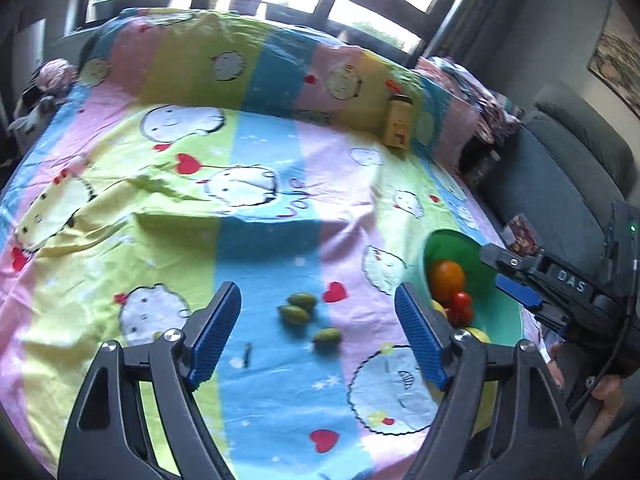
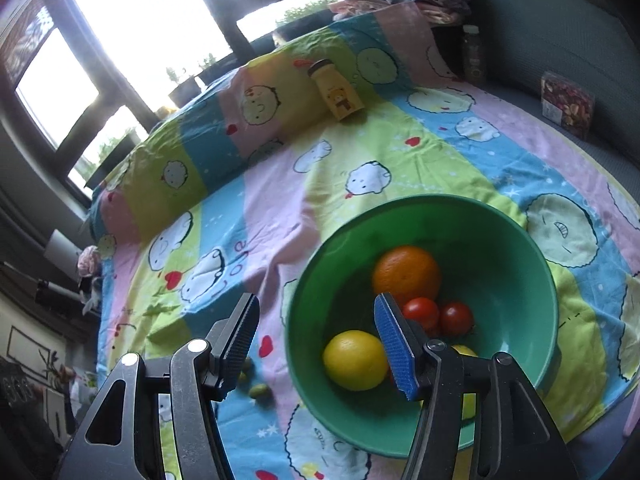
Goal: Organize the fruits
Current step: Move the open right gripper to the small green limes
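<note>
Three small green fruits (image 1: 298, 314) lie on the cartoon-print sheet, just ahead of my open, empty left gripper (image 1: 318, 336). A green bowl (image 2: 520, 240) holds an orange (image 2: 406, 272), two red tomatoes (image 2: 456, 318) and a yellow lemon (image 2: 354, 360). The bowl also shows in the left wrist view (image 1: 448, 240), to the right of the green fruits. My right gripper (image 2: 320, 344) is open and empty, hovering over the bowl's left rim. It also shows in the left wrist view (image 1: 516, 284). Two green fruits (image 2: 258, 390) peek out by its left finger.
A yellow bottle (image 1: 398, 126) stands at the far side of the sheet against a covered cushion; it also shows in the right wrist view (image 2: 338, 92). A grey sofa (image 1: 560, 168) with a patterned box (image 2: 566, 108) and a jar (image 2: 474, 54) lies to the right.
</note>
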Demonstrator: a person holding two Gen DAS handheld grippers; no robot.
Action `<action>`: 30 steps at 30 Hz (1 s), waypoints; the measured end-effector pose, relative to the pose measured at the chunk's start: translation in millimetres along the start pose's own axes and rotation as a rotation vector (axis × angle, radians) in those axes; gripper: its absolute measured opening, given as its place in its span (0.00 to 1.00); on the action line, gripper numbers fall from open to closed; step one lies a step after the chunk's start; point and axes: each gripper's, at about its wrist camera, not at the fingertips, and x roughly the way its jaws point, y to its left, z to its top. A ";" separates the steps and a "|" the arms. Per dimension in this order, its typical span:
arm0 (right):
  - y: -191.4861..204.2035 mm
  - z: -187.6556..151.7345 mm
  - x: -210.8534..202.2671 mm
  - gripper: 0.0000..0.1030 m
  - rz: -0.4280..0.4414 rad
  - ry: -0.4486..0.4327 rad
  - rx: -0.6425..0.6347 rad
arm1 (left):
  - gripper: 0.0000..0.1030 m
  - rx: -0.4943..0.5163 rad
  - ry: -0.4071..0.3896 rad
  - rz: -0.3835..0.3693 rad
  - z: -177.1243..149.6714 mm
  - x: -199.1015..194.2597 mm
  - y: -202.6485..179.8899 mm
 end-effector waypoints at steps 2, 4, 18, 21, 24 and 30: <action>11.7 -3.2 1.4 0.59 0.029 0.013 -0.036 | 0.77 -0.060 -0.005 0.038 0.0 -7.6 21.2; 24.2 -8.1 4.9 0.62 0.052 0.034 -0.074 | 0.77 -0.107 0.000 0.091 -4.1 -12.3 39.4; 88.8 -52.2 79.3 0.62 0.180 0.286 -0.215 | 0.71 -0.179 0.102 0.200 -28.6 12.7 85.2; 93.7 -58.2 99.6 0.59 0.177 0.331 -0.209 | 0.71 -0.205 0.126 0.188 -30.5 22.1 91.1; 95.7 -61.8 117.5 0.53 0.155 0.369 -0.202 | 0.67 -0.216 0.148 0.206 -32.0 30.6 95.2; 93.6 -62.7 136.8 0.42 0.089 0.386 -0.193 | 0.56 -0.224 0.181 0.206 -33.4 41.5 99.2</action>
